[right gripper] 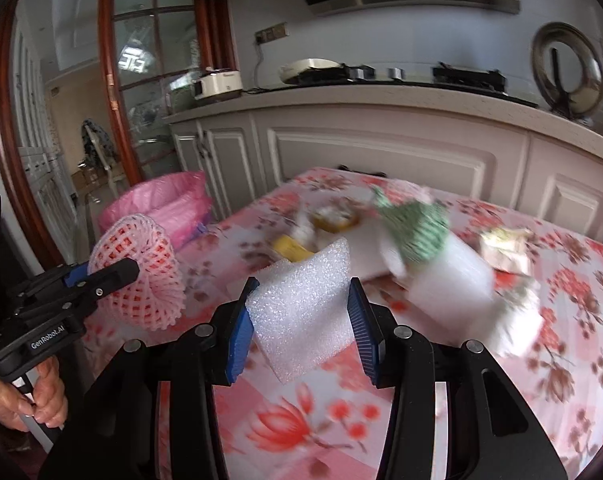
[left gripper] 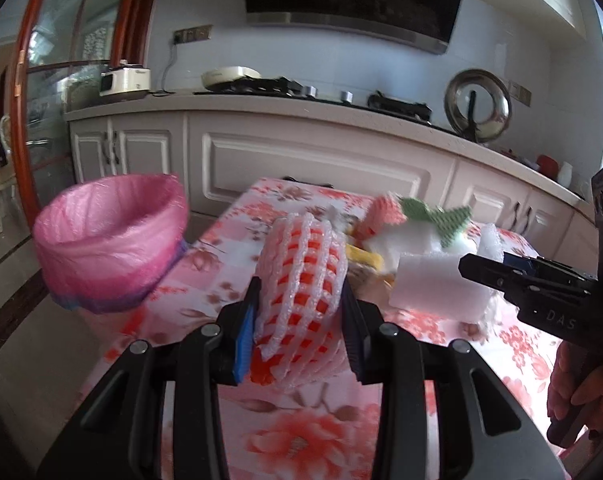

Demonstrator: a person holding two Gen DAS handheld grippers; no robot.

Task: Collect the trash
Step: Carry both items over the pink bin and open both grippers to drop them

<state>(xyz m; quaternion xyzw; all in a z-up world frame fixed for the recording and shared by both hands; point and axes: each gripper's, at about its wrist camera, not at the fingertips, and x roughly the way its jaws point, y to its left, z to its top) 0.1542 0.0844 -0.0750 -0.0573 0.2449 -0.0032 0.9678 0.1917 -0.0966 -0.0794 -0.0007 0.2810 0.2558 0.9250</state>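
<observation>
Pink net sleeve: clamped between the left gripper pads, above the table.
White foam block: pinched in the right gripper.
Bin: pink-lined, left of table.

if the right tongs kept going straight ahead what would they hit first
Probably the trash pile on the table: the right tongs, shut on a foam block, point at the yellow scrap and white foam just beyond. Depth is unclear.

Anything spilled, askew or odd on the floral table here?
Nothing spilled. The oddity is the loose heap of trash, foam and netting, on the table. Each gripper already holds one piece: left the foam net, right the white foam block.
</observation>
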